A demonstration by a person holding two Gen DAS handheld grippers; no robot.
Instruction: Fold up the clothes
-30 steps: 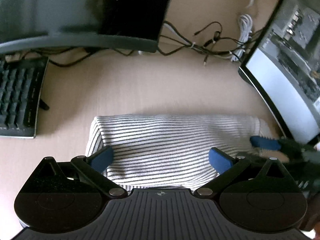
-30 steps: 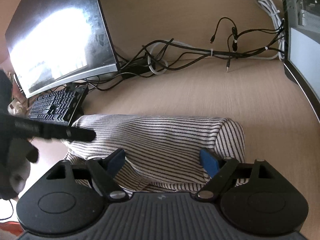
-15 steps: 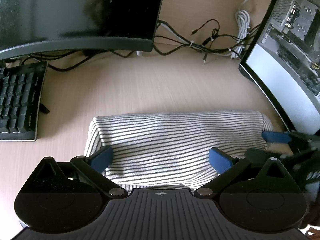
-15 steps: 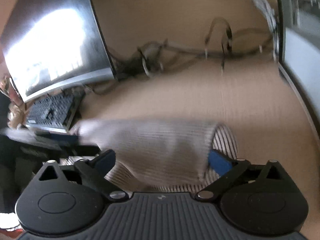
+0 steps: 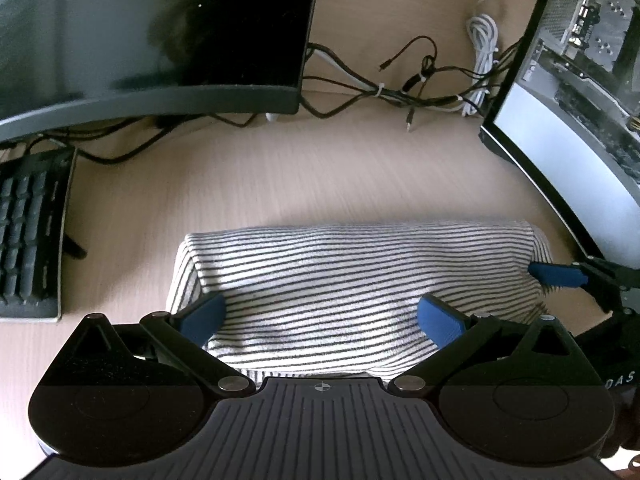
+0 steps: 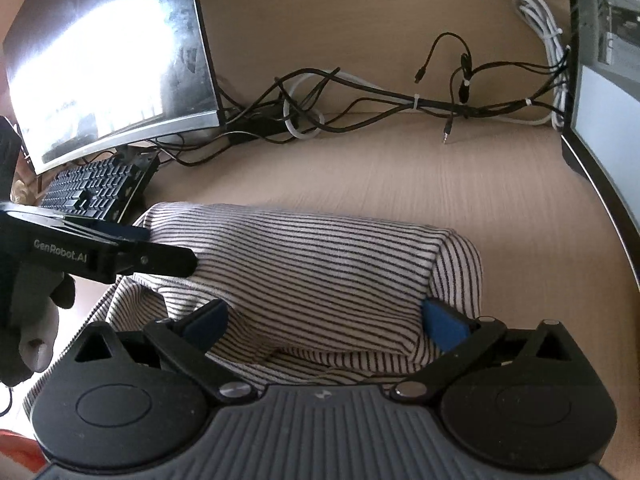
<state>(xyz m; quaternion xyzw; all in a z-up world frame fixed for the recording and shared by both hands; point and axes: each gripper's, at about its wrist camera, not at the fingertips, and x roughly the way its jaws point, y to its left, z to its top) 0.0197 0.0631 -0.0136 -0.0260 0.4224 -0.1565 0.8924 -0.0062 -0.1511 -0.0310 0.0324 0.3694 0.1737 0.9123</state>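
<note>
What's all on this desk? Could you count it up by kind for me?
Striped garment: 1
Monitors: 2
Keyboard: 1
Handheld grippers: 2
Cables: a tangle, not countable
Total without cables: 6

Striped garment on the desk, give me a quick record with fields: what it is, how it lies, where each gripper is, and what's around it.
item: striped garment
state: folded into a bundle, lying on the desk
left gripper: open, over the bundle
right gripper: open, jaws straddling the bundle's right end
nearby: keyboard at left, cables behind, a monitor on each side
</note>
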